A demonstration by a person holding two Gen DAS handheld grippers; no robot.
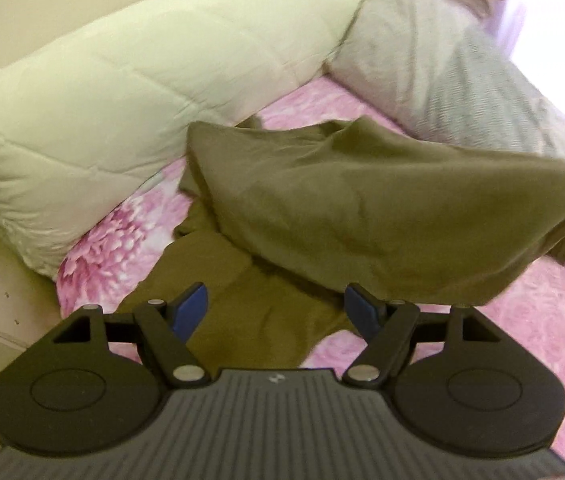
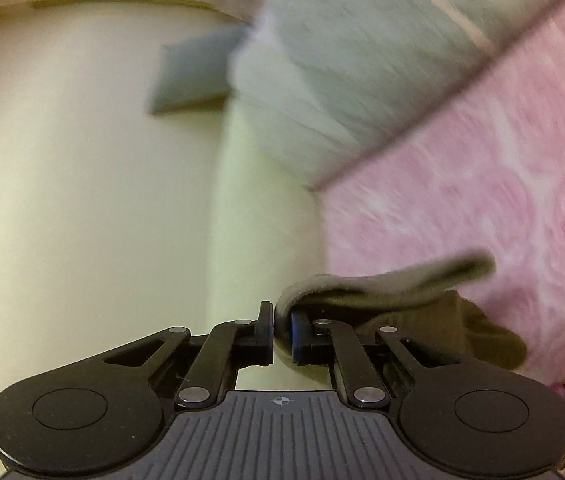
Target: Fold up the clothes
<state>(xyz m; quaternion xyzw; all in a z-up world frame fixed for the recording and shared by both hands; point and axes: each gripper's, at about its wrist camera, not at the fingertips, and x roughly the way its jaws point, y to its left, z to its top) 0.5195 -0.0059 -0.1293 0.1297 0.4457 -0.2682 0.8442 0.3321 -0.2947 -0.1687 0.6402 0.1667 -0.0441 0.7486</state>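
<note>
Left wrist view looks down on a bed covered by a pink floral sheet [image 1: 530,320], with a pale quilted duvet [image 1: 122,120] bunched along the far left against a cream wall and a grey striped pillow [image 1: 462,80] at the far right. An olive-green garment [image 1: 362,208] lies across the middle of the sheet. The left claw [image 1: 276,312] hangs just above the garment's near end with its blue-padded fingers [image 1: 190,308] spread wide and nothing between them; the cloth passes under the gap without being touched, as far as can be seen. The garment's long axis runs from near left to far right: its near part lies flat on the sheet below the claw, while the larger part is lifted and drawn taut toward the right edge of the picture, where it narrows to a corner. A rumpled fold of it lies far left, close to the duvet. Right wrist view is blurred and tilted: the cream wall fills the left, the grey pillow [image 2: 342,80] sits at the far top, and the pink sheet [image 2: 482,200] slopes down the right side. The right claw [image 2: 282,336] is closed narrow on an edge of the olive-green garment [image 2: 402,300], the cloth pinched between the pads, bulging out over the right finger and trailing off to the right above the sheet.
</note>
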